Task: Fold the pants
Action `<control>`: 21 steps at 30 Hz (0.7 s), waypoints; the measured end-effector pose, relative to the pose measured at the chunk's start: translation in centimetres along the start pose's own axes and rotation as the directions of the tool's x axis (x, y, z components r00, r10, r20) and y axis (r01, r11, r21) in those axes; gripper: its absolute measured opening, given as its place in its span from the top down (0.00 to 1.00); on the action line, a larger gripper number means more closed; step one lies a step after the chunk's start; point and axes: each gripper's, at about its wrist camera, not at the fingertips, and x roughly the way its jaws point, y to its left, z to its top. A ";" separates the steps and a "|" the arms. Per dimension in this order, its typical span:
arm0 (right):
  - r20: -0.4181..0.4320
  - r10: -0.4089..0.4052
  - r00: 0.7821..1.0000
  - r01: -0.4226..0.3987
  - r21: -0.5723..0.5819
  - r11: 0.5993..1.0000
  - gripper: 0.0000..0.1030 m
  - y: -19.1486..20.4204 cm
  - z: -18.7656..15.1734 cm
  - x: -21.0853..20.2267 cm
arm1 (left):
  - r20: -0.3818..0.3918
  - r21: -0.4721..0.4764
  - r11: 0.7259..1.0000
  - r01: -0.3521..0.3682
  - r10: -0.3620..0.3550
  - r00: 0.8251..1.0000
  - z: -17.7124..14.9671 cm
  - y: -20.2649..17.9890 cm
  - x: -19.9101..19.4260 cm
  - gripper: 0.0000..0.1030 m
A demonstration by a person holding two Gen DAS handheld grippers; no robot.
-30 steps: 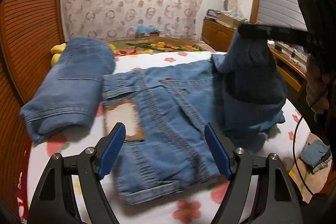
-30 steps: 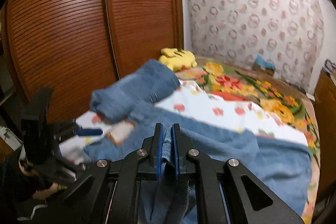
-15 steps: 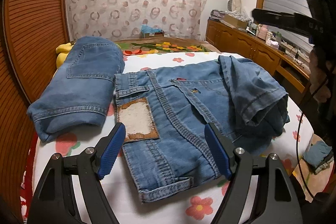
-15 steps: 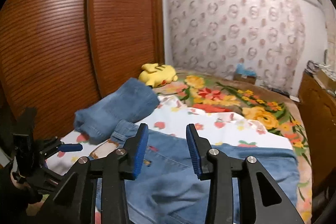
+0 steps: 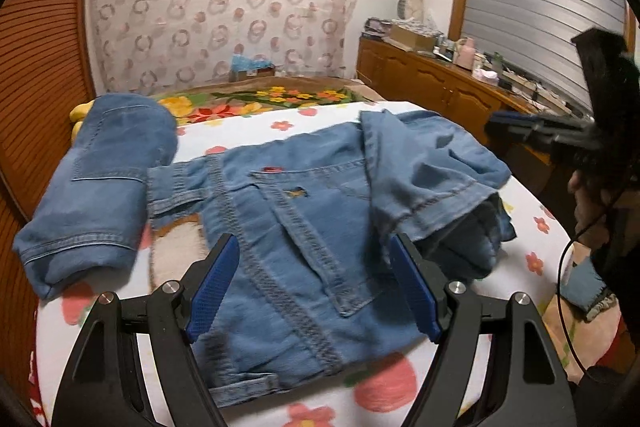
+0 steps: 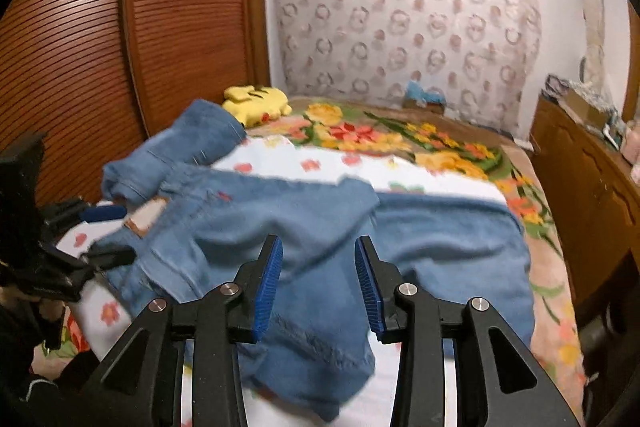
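Light blue jeans (image 5: 304, 227) lie spread on the flowered bed sheet (image 5: 400, 383), back pockets up. Their legs are folded back over the seat in a rumpled layer (image 5: 432, 179). My left gripper (image 5: 312, 241) hovers open just above the waistband side, nothing between its blue pads. My right gripper (image 6: 318, 243) is open and empty above the folded leg hem (image 6: 320, 355). From the left wrist view the right gripper (image 5: 516, 125) floats off the bed's right edge, clear of the cloth. The left gripper (image 6: 110, 233) shows at the far left of the right wrist view.
A second, folded pair of jeans (image 5: 104, 187) lies beside the first, by the slatted wooden wardrobe doors (image 6: 80, 67). A yellow plush toy (image 6: 256, 105) sits behind it. A cluttered wooden sideboard (image 5: 432, 87) runs along the bed's right side.
My right gripper let go of the lifted pant leg, opened and drew back. The leg dropped onto the jeans' seat. My left gripper shifted closer over the jeans.
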 end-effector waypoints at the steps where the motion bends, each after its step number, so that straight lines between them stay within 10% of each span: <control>1: -0.009 -0.001 1.000 0.001 0.010 1.000 0.62 0.0 -0.3 0.2 | -0.008 0.005 1.000 0.006 -0.006 1.000 -0.1 -0.3 0.2 0.24; 13: -0.095 0.007 0.995 0.004 0.111 0.994 0.62 -1.6 -1.8 2.5 | -0.037 0.072 0.994 0.079 -0.076 0.996 -0.3 -2.8 1.2 0.27; 21: -0.102 -0.023 0.995 0.032 0.087 0.996 0.62 -1.5 -1.6 3.2 | -0.007 0.101 0.986 0.136 -0.136 0.991 1.8 -4.0 1.5 0.80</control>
